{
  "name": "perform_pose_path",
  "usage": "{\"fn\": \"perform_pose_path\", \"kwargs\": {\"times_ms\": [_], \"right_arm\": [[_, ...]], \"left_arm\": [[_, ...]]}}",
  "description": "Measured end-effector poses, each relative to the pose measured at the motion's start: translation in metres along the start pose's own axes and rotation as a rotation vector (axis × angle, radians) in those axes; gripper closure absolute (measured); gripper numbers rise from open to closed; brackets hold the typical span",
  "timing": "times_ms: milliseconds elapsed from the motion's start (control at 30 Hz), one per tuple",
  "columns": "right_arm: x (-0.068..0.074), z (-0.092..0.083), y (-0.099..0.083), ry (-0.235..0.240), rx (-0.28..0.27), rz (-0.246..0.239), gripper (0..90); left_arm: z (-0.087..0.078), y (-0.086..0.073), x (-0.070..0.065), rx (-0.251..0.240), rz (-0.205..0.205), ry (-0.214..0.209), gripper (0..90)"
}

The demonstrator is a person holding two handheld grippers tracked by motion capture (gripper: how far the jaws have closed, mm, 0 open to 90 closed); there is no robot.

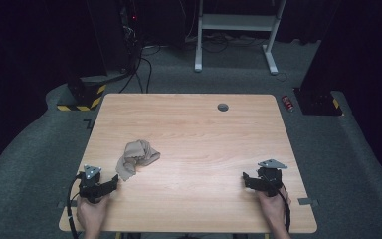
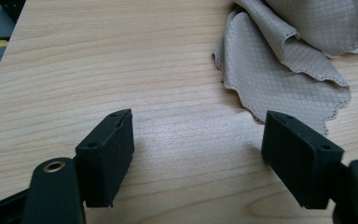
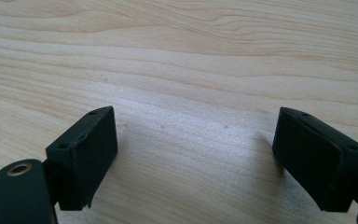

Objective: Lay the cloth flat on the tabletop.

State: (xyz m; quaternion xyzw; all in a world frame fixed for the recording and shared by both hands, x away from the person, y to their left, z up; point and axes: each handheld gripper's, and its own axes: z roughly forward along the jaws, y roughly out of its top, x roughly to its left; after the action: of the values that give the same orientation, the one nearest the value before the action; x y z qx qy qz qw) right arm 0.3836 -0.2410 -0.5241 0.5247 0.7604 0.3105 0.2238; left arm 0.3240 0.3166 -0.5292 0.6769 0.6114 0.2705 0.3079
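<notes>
Cloth (image 1: 137,158), beige with a diamond weave and no legible lettering we can find, lies crumpled on the table (image 1: 204,149) just beside the left hand-held gripper (image 1: 110,182). We note both jaws released; right hand-held gripper (image 1: 248,180) well apart.

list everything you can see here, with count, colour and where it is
cloth: 1, beige, crumpled on the left half of the table, just ahead of the left gripper
table: 1, light wood, centre of the high view
cable hole: 1, grey, far edge of the table
frame legs: 1 set, white, on the floor beyond the table
small can: 1, red, on the floor by the far right corner
striped base: 1, black and yellow, floor at far left
left gripper: 1, black, near left, jaws open and empty
right gripper: 1, black, near right, jaws open and empty
hands: 2, near edge
</notes>
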Motion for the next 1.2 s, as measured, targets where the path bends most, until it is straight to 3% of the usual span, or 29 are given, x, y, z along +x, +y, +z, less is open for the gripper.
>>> {"fn": "perform_pose_path", "kwargs": {"times_ms": [1200], "right_arm": [[-0.0011, -0.0004, -0.0005, -0.016, -0.001, 0.012, 13.1]], "left_arm": [[0.0013, 0.0009, -0.0019, 0.008, 0.015, -0.005, 21.0]]}}
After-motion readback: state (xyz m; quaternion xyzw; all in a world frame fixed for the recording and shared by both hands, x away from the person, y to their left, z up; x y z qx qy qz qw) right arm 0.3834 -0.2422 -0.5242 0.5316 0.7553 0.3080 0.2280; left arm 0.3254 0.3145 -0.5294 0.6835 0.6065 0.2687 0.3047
